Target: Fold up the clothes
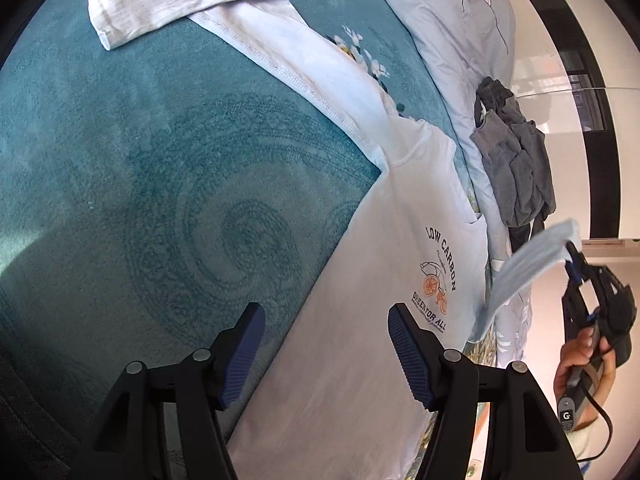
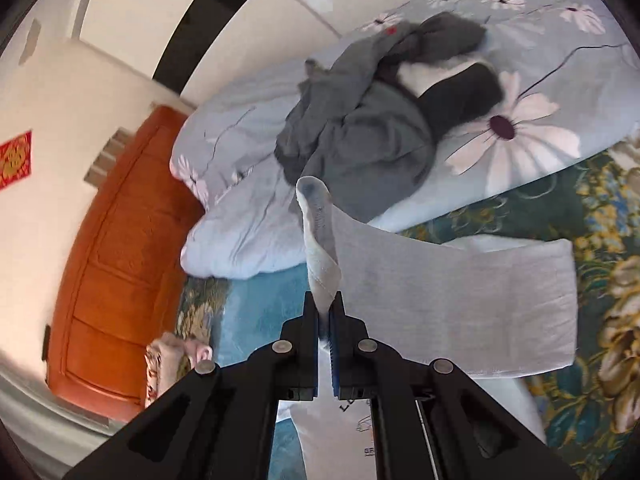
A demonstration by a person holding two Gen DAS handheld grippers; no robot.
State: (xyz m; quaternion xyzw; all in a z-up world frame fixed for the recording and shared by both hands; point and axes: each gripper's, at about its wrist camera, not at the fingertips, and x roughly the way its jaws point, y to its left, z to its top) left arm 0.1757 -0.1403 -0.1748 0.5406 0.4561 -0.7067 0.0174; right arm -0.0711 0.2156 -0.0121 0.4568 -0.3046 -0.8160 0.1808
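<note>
A white long-sleeve T-shirt (image 1: 360, 340) with a "LOW CARBON" print lies on a teal blanket (image 1: 140, 180). One sleeve (image 1: 224, 28) stretches away and is bent at its end. My left gripper (image 1: 324, 344) is open, hovering over the shirt's side edge. My right gripper (image 2: 325, 312) is shut on the cuff of the other sleeve (image 2: 460, 300) and holds it lifted above the bed. It also shows in the left wrist view (image 1: 576, 264), held in a hand at the right.
A pale blue floral duvet (image 2: 540, 128) lies bunched beyond the shirt, with a pile of grey clothes (image 2: 360, 120) on it. An orange wooden door (image 2: 112, 248) and white walls stand past the bed's edge.
</note>
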